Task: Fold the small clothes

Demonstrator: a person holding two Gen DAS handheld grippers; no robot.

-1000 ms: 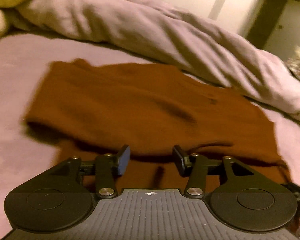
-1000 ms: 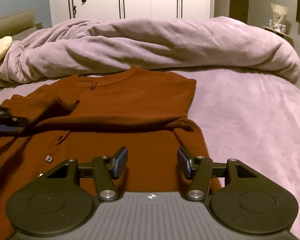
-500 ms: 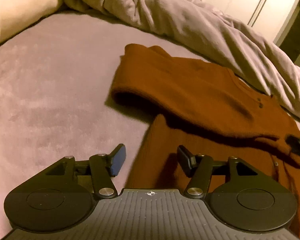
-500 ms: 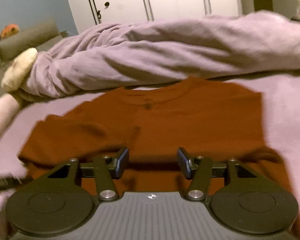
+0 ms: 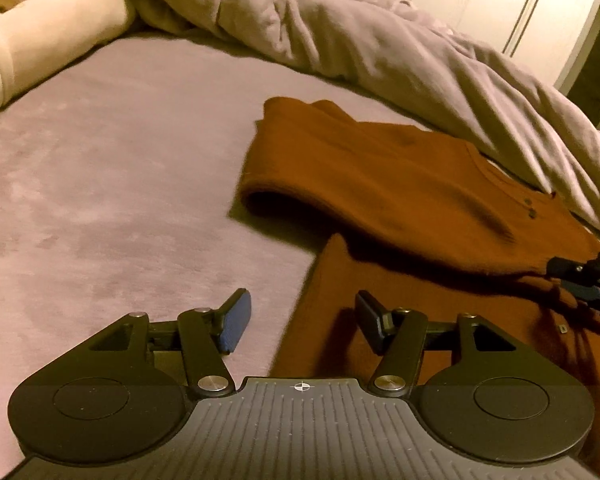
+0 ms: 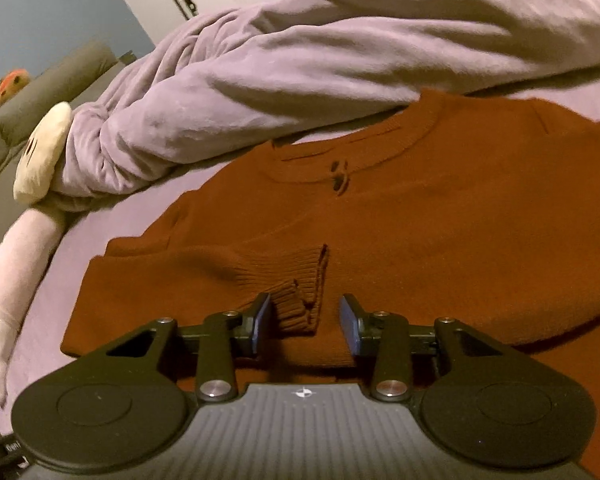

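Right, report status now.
Right gripper closing around sweater cuff. Left gripper open at side edge. Duvet behind, clear.

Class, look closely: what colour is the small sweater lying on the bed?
Rust brown, plain, no pattern. The sweater shows best in the right wrist view.

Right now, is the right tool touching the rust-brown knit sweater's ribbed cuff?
Cannot tell. In the right wrist view the ribbed cuff sits between the closing right tool pads, hard against the left pad; contact isn't plain.
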